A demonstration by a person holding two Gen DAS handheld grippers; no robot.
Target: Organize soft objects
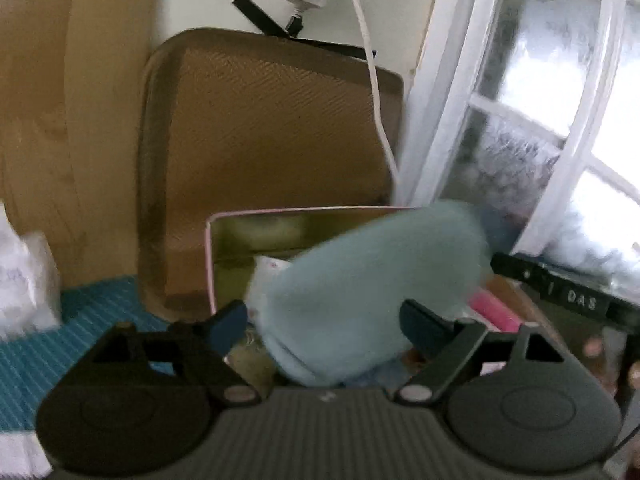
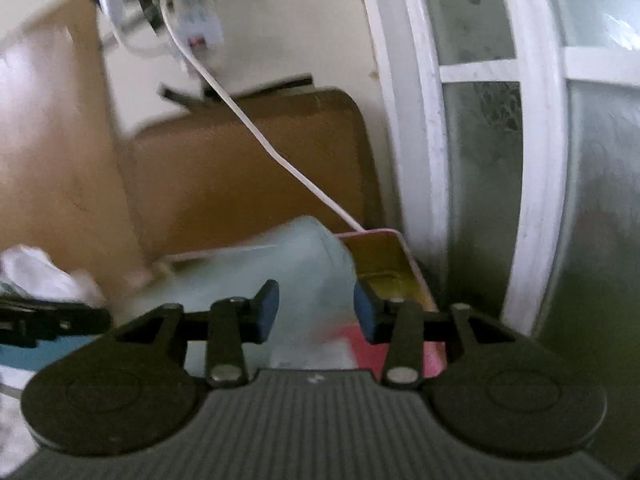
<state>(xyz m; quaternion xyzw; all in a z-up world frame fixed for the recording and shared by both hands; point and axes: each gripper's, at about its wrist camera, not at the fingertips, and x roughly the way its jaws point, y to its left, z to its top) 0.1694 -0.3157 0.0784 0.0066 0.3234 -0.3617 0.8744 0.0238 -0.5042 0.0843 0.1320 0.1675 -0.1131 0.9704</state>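
Your left tongs stand wide, a pad on either side of the pale blue plush; whether the pads actually press it you cannot tell through the blur. Your right tongs are parted too, the same plush showing between and beyond their pads, with no clear grip on it.

The plush sits tilted over the pink-rimmed tin box, partly above its rim rather than settled inside. If neither pair really has it, it will likely roll off the rim, and a hurried squeeze may fold it and drag the light box along.

The white cable hangs down to the box's far corner; lifting there could snag it.

Inside the box you can make out a pink soft piece and a small white item beside the plush; the rest is hidden. Behind stands a brown case.
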